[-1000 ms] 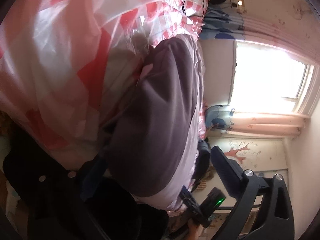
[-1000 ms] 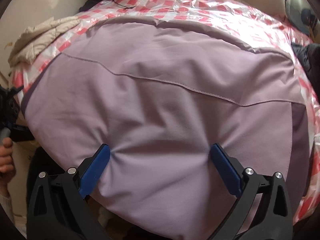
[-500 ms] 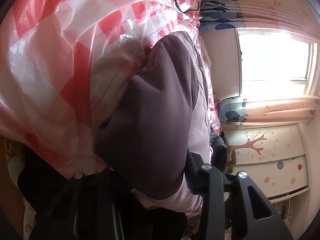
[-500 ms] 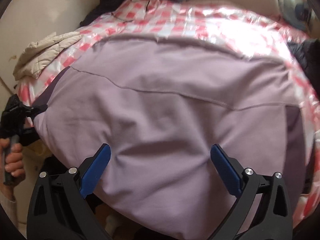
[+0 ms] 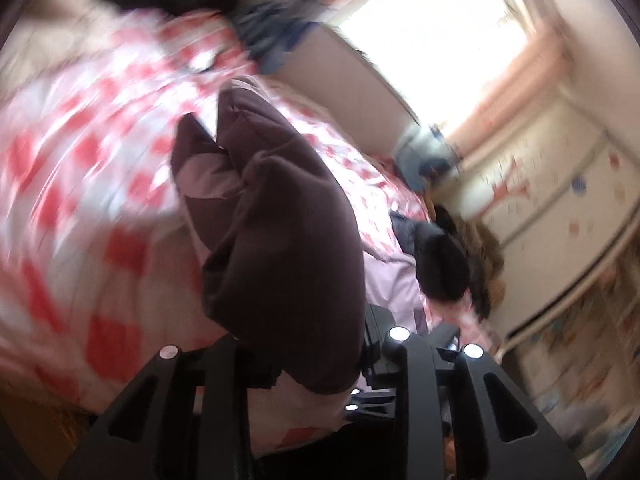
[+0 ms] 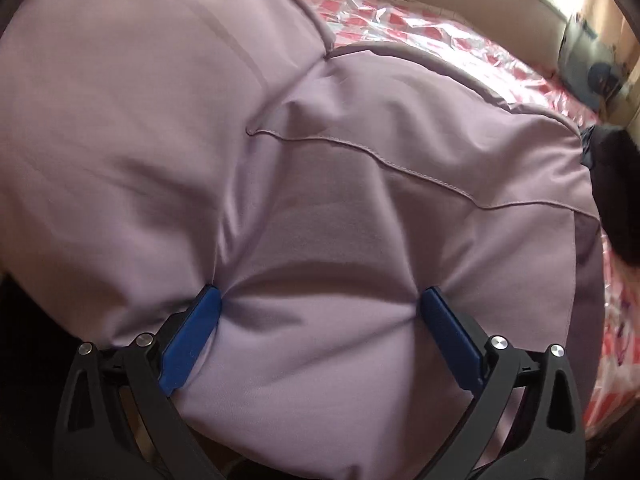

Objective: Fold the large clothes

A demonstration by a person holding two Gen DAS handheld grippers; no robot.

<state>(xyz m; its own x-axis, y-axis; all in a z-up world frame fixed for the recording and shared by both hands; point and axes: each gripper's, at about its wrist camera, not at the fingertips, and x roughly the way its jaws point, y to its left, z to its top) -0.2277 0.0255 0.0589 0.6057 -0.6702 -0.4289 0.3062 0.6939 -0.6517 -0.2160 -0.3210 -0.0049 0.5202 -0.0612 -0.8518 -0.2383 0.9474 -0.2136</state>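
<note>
Raised and rolled since the earlier frame: left gripper (image 5: 304,356), its jaws just closed down on a bunched, dark-lined edge of the lilac garment (image 6: 320,200), fabric plainly between them and pinched. Carried up with it, that edge, now hanging as a plum-coloured fold above the red-checked plastic sheet (image 5: 80,168) instead of lying flat on it. Seen from the right wrist camera, a broad lilac flap swung over the seamed panel, covering the side of the sheet farthest from the window (image 5: 432,44). Right gripper (image 6: 320,312) spread wide, both blue pads (image 6: 192,332) pressed down into the cloth near the sheet's closest edge, pinning rather than grasping. Rest of the garment spread across the middle of the sheet. Probably the first fold under way: lifted side to be brought across and laid down. Main risk: pinned hem dragging along with the lifted side.
</note>
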